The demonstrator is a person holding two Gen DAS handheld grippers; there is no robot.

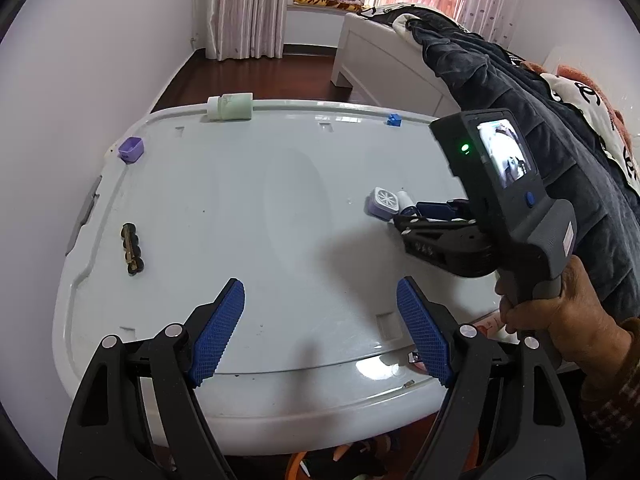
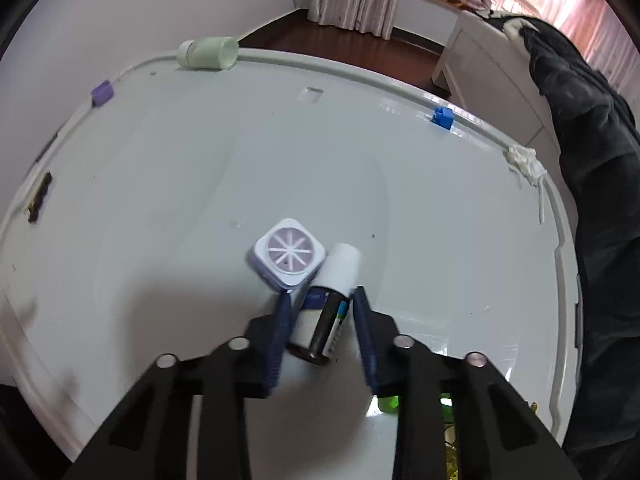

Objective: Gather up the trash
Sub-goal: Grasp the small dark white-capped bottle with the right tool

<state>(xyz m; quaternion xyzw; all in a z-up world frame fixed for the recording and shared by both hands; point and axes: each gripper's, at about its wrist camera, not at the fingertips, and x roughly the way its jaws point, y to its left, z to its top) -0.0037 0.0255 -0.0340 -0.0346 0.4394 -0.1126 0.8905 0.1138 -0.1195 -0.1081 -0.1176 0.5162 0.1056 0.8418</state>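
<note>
A small dark bottle with a white cap [image 2: 326,308] lies on the white lid [image 2: 160,200] between the fingers of my right gripper [image 2: 320,300]. The jaws stand close on both sides of it, with small gaps showing. A square lilac-and-white lid piece [image 2: 287,257] touches the bottle's cap. In the left wrist view the right gripper [image 1: 424,216] reaches the same pair [image 1: 386,202]. My left gripper [image 1: 320,296] is open and empty above the lid's near edge.
A pale green jar [image 1: 230,107] lies on the far rim. A purple cup [image 1: 131,149], a blue cap [image 1: 393,120], a dark beaded item [image 1: 132,249] and a crumpled tissue [image 2: 524,162] lie around the lid. A bed with dark blankets [image 1: 540,128] stands right.
</note>
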